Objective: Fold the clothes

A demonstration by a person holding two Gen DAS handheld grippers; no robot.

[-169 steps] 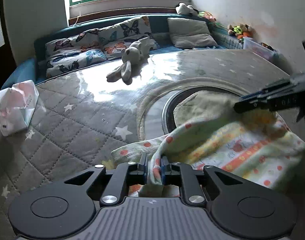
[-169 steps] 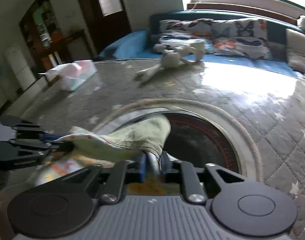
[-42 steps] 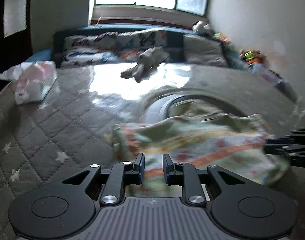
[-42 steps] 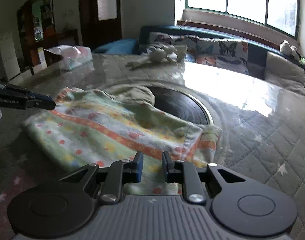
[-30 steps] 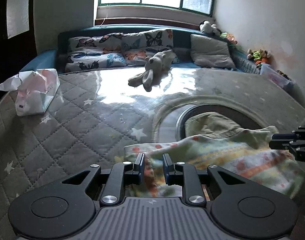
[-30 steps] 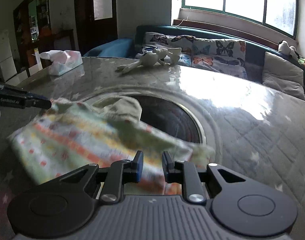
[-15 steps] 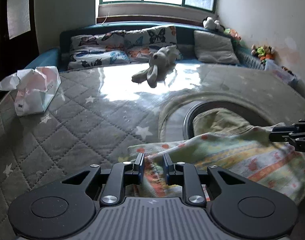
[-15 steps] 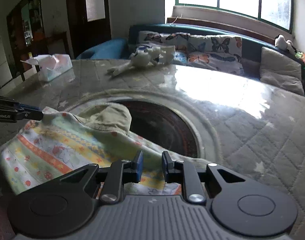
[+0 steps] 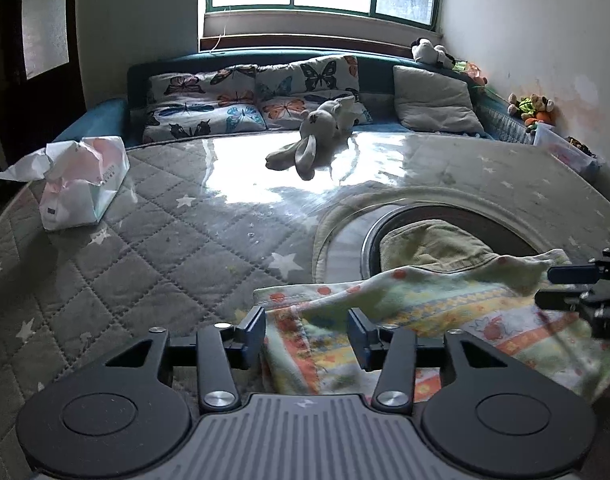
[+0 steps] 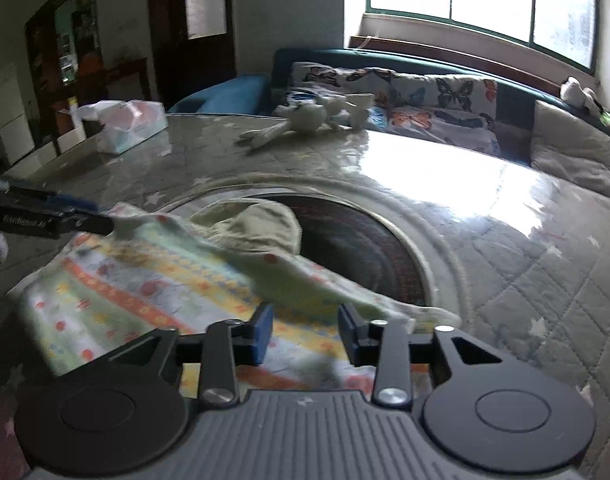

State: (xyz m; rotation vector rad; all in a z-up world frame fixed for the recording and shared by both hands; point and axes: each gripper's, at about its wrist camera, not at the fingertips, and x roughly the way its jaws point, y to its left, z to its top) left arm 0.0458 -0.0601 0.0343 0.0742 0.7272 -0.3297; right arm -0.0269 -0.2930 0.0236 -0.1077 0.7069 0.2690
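Both tongs have sprung wide since a moment ago, dropping the patterned garment (image 9: 485, 320); left tongs (image 9: 307, 330) and right tongs (image 10: 303, 330) gape empty, cloth slack between them on the tabletop (image 9: 145, 248). Soft, light, floppy; best pinched at hem corners

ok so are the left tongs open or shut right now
Open. The left tongs stand spread wide, with the patterned cloth lying loose in the gap, not pinched.
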